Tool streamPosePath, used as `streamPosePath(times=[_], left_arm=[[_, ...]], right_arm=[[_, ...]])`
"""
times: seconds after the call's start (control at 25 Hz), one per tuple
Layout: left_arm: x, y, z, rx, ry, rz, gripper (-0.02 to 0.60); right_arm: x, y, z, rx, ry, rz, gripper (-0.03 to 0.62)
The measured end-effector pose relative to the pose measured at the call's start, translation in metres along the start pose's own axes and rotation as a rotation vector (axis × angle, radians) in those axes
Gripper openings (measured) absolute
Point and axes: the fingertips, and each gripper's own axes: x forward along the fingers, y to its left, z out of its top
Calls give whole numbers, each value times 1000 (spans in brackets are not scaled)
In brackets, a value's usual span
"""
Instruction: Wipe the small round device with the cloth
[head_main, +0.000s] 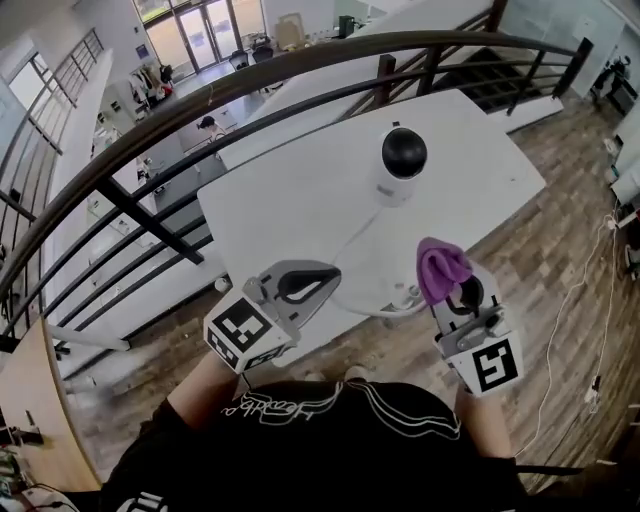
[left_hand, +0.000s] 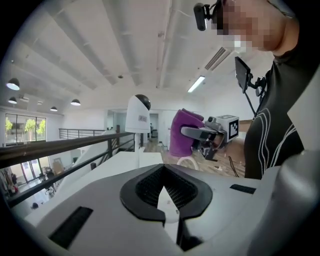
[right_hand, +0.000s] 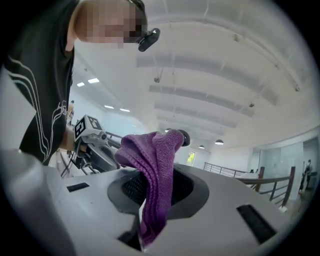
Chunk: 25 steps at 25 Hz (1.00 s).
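The right gripper (head_main: 462, 296) is clamping a purple cloth (head_main: 441, 267) at the lower right of the head view, with the fabric bunching above its jaws. The left gripper (head_main: 303, 284), lower left of centre, is keeping its jaws together on nothing. The small round device (head_main: 403, 164) is standing upright on the white table (head_main: 290, 200), above centre, apart from both grippers.

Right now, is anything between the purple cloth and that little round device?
Nothing. In the head view, only bare white table separates the cloth from the device.
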Motion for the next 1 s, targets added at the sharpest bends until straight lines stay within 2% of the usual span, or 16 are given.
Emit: streamPosePath(times=[0.12,0.32,0.52,0.68,0.88,1.0], left_arm=[[6,10,2,-4,-10,-32,8],[16,17,-1,-50,11,-69,8],[27,20,2,-68,10,-91,8],[28,30,-7,-72,23,-98,8],[32,33,-16,-41,47,-105,8],[33,35,-16,-59,36,-110,8]], right_arm=[[9,5,16,-99,-21,-18,58],[31,-3,38,-345,-10,-45,58],[38,-22,56,-484,-18,-98,58],[51,-17,61,-620,-18,-111,58],[64,-13,54,-671,-4,-100,58],[68,-11,45,-669,14,-87,58]])
